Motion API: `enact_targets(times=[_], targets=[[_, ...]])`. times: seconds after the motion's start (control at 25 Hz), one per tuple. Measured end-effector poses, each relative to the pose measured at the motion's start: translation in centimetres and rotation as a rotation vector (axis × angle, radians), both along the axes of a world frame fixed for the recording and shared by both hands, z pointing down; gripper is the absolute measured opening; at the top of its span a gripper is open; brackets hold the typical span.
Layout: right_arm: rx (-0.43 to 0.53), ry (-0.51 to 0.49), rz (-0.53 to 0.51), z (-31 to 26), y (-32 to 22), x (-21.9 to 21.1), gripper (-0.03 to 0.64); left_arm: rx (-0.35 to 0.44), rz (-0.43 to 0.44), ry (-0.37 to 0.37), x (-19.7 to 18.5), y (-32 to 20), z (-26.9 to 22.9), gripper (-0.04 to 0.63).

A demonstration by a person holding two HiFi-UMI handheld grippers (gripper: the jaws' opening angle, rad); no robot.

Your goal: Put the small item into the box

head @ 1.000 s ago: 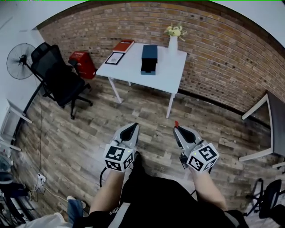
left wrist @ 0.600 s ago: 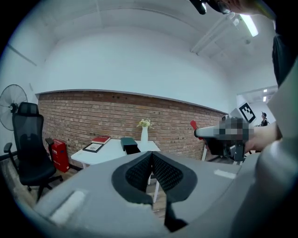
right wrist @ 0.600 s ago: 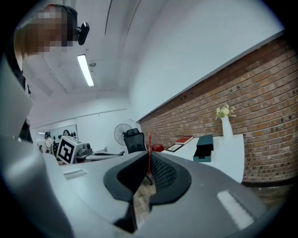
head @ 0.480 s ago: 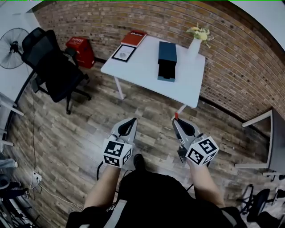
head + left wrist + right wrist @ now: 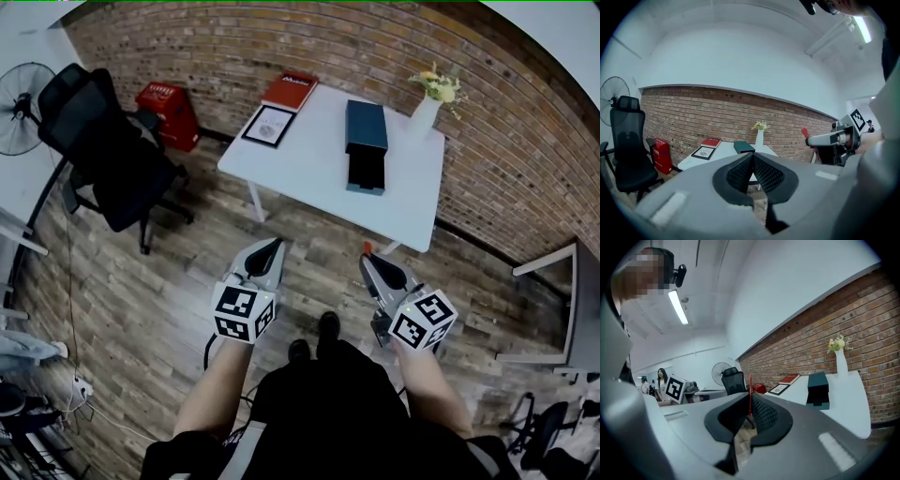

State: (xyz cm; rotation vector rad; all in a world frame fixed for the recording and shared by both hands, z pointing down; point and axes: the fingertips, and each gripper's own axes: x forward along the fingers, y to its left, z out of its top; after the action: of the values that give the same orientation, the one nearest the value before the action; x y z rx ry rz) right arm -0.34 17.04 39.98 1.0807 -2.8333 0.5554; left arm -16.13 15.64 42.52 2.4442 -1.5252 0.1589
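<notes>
Head view: our left gripper [image 5: 276, 246] and right gripper [image 5: 367, 255] point towards the white table [image 5: 309, 159], where the dark box [image 5: 366, 150] waits. Left gripper view: jaws together, empty. Right gripper view: jaws pinch the thin red item [image 5: 750, 390], ready for the box.

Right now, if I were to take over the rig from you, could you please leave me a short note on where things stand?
Left tongs: shut, nothing between them.
Right tongs: shut on the small red item, which sticks up past the tips.
Box: dark, on the white table ahead. Both tongs are over the floor, short of the table.
Done: the item is in the grip.
Left: step up to the table, put the item into the box, release.
</notes>
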Motion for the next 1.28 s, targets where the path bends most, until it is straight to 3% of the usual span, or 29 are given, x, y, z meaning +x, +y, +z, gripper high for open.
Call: enact_targets(times=[0.36, 0.88, 1.28], targets=[[0.014, -0.053, 0.001, 0.7, -7.6, 0.0, 0.015, -0.033, 0.000, -0.026, 0.9, -6.6, 1.1, 0.006], [-0.040, -0.075, -0.007, 3.5, -25.1, 4.9, 0.015, -0.064, 0.032, -0.073, 6.9, -24.9, 1.5, 0.008], [-0.068, -0.100, 0.006, 4.2, -31.3, 7.0, 0.015, -0.068, 0.055, -0.077, 9.3, -31.9, 0.8, 0.008]])
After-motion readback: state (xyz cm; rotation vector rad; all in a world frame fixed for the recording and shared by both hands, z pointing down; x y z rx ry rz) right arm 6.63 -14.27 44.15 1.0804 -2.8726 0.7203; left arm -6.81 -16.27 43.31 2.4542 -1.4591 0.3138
